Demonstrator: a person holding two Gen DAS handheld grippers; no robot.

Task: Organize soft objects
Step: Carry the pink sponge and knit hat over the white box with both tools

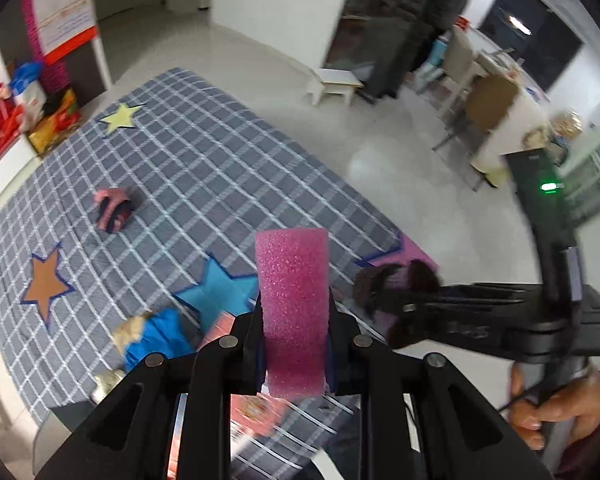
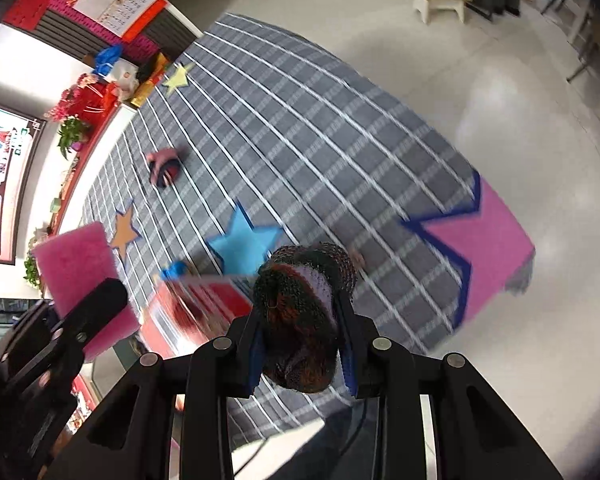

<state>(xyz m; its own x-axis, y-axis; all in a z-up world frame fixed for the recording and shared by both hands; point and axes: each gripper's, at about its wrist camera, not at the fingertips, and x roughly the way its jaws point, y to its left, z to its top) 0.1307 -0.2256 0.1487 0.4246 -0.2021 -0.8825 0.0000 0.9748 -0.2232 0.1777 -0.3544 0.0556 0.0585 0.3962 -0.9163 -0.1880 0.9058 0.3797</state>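
My left gripper (image 1: pixel 294 312) is shut on a pink foam sponge (image 1: pixel 290 264), which stands up between its fingers above the checked tablecloth (image 1: pixel 228 168). My right gripper (image 2: pixel 300 310) is shut on a dark knitted bundle (image 2: pixel 306 272) with red and lilac stripes. In the left wrist view, the right gripper (image 1: pixel 388 312) hangs at the right with that bundle (image 1: pixel 396 276), and a hand (image 1: pixel 548 412) holds its handle. In the right wrist view, the sponge (image 2: pixel 76 264) and a left finger (image 2: pixel 100 300) show at the left. A pink and dark rolled bundle (image 1: pixel 114 210) lies on the cloth.
Star patches mark the cloth: yellow (image 1: pixel 122 117), orange (image 1: pixel 46 280), blue (image 1: pixel 216 288) and a large pink one (image 2: pixel 476 248) at the table's corner. A blue and gold soft thing (image 1: pixel 156 336) and a red box (image 2: pixel 196 308) lie near the front edge. Beyond are white floor and a stool (image 1: pixel 336 84).
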